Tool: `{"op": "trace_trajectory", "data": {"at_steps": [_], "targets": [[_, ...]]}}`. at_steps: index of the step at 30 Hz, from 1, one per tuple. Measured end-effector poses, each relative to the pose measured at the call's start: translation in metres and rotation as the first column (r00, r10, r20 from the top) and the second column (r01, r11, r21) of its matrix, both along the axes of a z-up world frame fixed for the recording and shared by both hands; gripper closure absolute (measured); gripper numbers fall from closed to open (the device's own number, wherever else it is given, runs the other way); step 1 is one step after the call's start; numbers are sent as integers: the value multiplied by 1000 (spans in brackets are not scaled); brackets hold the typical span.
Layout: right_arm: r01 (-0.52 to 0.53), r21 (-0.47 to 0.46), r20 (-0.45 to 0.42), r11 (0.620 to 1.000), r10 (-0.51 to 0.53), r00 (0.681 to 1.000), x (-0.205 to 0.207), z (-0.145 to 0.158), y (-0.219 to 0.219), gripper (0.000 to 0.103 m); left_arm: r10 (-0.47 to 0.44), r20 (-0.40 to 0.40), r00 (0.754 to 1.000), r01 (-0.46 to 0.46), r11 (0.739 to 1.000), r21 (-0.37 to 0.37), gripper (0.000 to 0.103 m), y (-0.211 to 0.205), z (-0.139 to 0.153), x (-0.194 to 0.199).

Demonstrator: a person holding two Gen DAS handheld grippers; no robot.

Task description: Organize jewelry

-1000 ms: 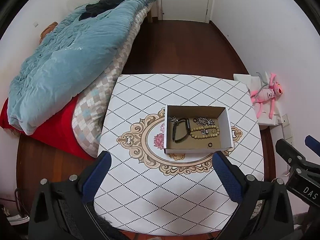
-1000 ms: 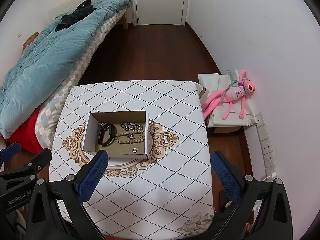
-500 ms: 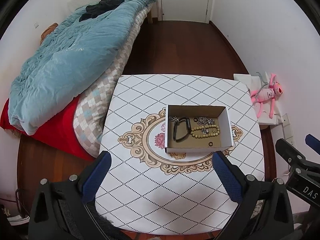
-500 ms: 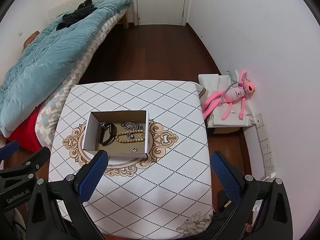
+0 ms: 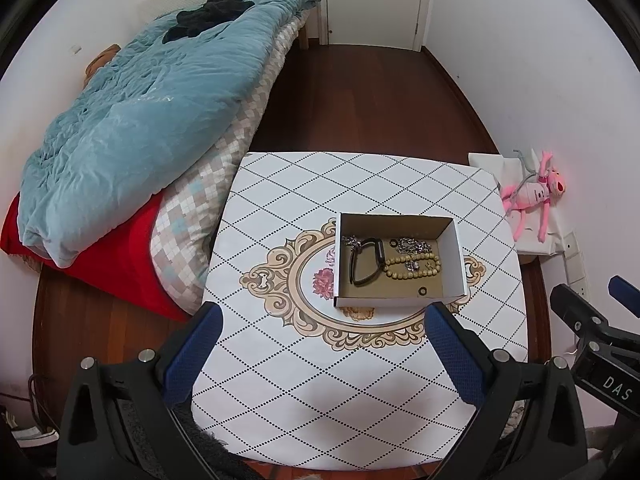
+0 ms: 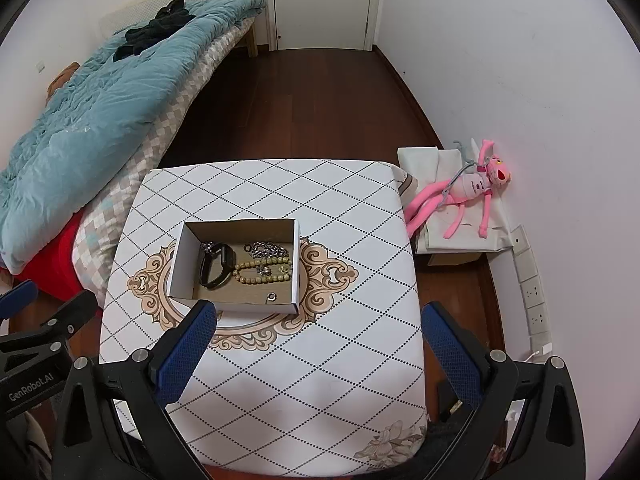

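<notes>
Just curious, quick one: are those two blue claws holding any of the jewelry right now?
Left gripper: open, holding nothing.
Right gripper: open, holding nothing.

— Can you see the whole box (image 5: 400, 302)?

— No. Its near wall hides part of the floor inside. In the right view a blue finger (image 6: 188, 354) covers its near corner.

— What is the silver pile (image 5: 412, 246)?

— Too small to tell. Maybe chains, all tangled.

— And the other gripper (image 5: 592, 344)?

— The picture's edge cuts it off, so its fingers don't show whole.
</notes>
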State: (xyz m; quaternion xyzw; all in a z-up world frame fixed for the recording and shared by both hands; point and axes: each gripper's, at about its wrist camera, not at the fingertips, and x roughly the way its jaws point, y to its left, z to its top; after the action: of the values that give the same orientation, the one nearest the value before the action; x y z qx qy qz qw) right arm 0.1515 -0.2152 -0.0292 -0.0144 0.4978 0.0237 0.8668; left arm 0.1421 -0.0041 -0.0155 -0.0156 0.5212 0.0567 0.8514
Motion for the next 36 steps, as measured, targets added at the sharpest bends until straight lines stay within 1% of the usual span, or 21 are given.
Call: {"op": "trace_trajectory", "data": {"at_steps": [36], "targets": [[-8, 3, -11, 1000, 8, 1000, -3, 0, 4, 0, 2, 2, 1000, -2, 1000, 3, 0, 2, 3, -2]]}}
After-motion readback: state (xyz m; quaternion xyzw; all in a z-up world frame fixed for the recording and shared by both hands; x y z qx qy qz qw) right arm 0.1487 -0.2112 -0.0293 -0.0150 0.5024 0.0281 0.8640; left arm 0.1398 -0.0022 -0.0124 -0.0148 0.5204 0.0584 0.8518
